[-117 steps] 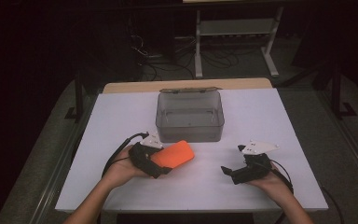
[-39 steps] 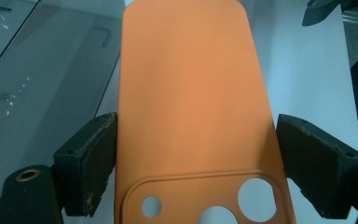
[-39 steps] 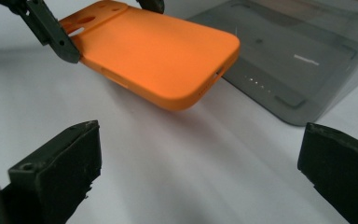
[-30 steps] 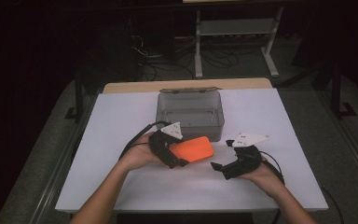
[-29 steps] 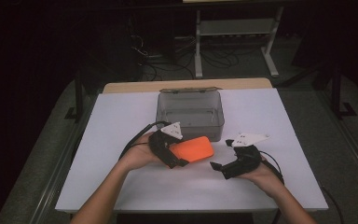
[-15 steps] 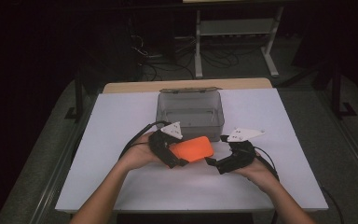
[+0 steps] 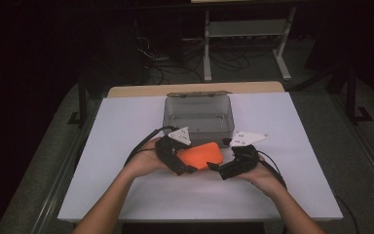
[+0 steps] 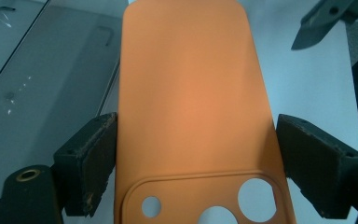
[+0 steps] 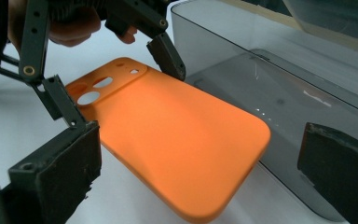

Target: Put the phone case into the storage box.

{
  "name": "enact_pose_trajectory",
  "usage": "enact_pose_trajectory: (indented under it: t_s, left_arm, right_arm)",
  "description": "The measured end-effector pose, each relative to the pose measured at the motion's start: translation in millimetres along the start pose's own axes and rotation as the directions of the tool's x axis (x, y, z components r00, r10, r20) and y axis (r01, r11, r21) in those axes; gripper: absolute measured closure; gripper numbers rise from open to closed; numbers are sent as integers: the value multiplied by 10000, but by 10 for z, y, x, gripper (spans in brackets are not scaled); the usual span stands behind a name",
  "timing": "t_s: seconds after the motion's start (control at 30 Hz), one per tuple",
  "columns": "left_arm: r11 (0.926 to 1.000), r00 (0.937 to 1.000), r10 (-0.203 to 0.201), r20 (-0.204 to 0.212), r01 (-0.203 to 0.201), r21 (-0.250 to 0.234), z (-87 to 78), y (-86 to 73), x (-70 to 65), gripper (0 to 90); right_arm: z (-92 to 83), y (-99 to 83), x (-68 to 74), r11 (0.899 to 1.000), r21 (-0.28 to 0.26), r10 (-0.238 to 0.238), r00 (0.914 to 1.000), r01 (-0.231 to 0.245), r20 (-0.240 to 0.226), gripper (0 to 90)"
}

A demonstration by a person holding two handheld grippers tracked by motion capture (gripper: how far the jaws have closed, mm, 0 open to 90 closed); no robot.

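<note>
One phone case (image 7: 200, 156), two grippers, one box and one table; the phone case is orange, thin and matte, a flat rectangle with rounded corners, and at one end it has a raised rounded panel pierced by three round holes of differing size. The left gripper (image 7: 179, 163) grasps that pierced end; in the left gripper view its two black pads (image 8: 89, 161), rough and chipped at the edges, clamp the case's long sides just ahead of the holes, and the case (image 8: 189, 107) runs straight out from between them. The right gripper (image 7: 218, 168) is released; in the right gripper view its blocky black pads (image 9: 63, 175) stand well apart with the case's plain rounded end (image 9: 177, 149) lying between them, and neither pad visibly presses on it. The box (image 7: 198, 113) is a single smoke-grey translucent plastic tub, rectangular with soft corners and smooth glossy walls; it stands just beyond both sets of fingertips, near the case's far edge. The table (image 7: 126, 126) is covered in a flat white sheet under both hands; a black cable (image 7: 143, 146) curls from the left gripper.
</note>
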State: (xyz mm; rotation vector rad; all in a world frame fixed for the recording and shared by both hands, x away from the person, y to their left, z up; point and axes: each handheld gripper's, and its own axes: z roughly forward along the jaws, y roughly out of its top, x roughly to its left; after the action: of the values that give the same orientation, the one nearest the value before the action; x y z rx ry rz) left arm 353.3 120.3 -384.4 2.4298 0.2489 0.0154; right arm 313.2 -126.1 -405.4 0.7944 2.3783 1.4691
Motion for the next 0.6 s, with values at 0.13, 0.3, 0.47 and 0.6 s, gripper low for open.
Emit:
enact_pose_trajectory:
  t_s: [0.13, 0.3, 0.47, 0.6]
  left_arm:
    - [10000, 10000, 0, -10, 0, -6, -2, -1, 4, 152]
    - [10000, 10000, 15, -37, -15, 48, 4, -2, 10, 153]
    - [10000, 10000, -21, -42, 21, 56, 2, -4, 15, 153]
    - [10000, 10000, -55, -52, 55, 54, 0, -6, 16, 153]
  right_arm:
    - [-10, 5, 2, 9999, -67, -122, 9999, 122, 34, 0]
    - [0, -11, 9, 9987, 123, -491, 9988, 490, 73, 0]
    - [0, -14, 26, 9975, 191, -683, 9976, 682, 73, 0]
    - [-2, -22, 33, 9965, 236, -805, 9967, 802, 108, 0]
